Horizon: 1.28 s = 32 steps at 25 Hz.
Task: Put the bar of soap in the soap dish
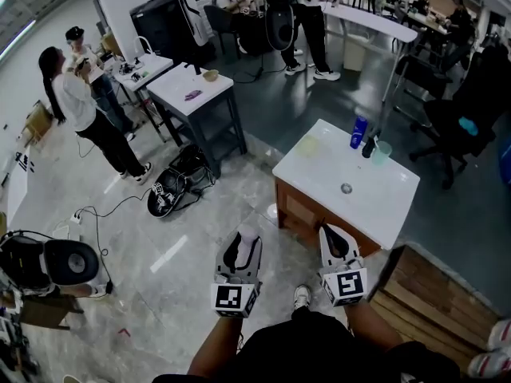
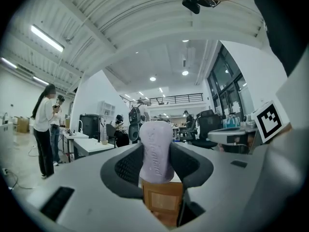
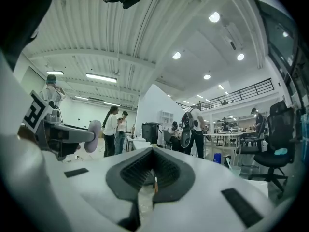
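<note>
Head view: shows left gripper and right gripper side by side over the tiled floor, near the front of a white table. Shows a blue bottle and a green cup on the far side of the table.

Left gripper view: shows jaws clamped on a lilac bar of soap, standing upright between the pads.

Right gripper view: shows jaws pressed together with nothing between them. Shows the bar of soap at far left, well apart.

Housings of left gripper and right gripper: light grey. Fingers: black, ribbed. Marker cubes: black-and-white squares. Operator clothing: black.
</note>
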Motion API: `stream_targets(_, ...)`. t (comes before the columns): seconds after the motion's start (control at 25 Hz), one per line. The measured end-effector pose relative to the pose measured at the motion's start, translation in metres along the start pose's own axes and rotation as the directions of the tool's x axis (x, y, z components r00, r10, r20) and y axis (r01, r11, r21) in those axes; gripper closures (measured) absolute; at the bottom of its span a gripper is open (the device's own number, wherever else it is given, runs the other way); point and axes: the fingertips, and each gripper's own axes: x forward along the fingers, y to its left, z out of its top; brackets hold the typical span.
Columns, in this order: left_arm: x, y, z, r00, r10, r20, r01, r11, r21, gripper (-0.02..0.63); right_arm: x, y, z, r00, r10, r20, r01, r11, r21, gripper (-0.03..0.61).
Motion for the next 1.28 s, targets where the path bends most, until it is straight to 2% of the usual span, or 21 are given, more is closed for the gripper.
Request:
stream_targets(0.4, 0.077, -0.01, -0.004, 0.999, -0.017, -0.029, 0.018, 1.0, 0.013, 0.423, 0.047, -0.054, -0.008, 1.0, 0.008, -0.006, -0.008, 1.0, 0.019, 0.56)
stream_targets(0.72, 0.128, -0.014, 0.0, 1.0, -0.005, -0.018, 0.006, 0.999, 0.032, 0.425, 0.077, -0.09, -0.013, 0.999, 0.04, -0.005, -0.04, 0.999, 0.021, 0.56)
stream_targets(0.96, 0.153, -0.011, -0.01, 0.999, 0.011, -0.046, -0.009, 0.999, 0.033, 0.425, 0.099, -0.11, -0.012, 0.998, 0.063, 0.015, -0.063, 0.998, 0.001, 0.56)
stream_targets(1.28, 0.205, -0.008, -0.012, 0.998, -0.026, -0.052, 0.028, 0.999, 0.039, 0.425, 0.132, -0.139, -0.021, 0.999, 0.045, 0.013, -0.045, 0.999, 0.009, 0.56)
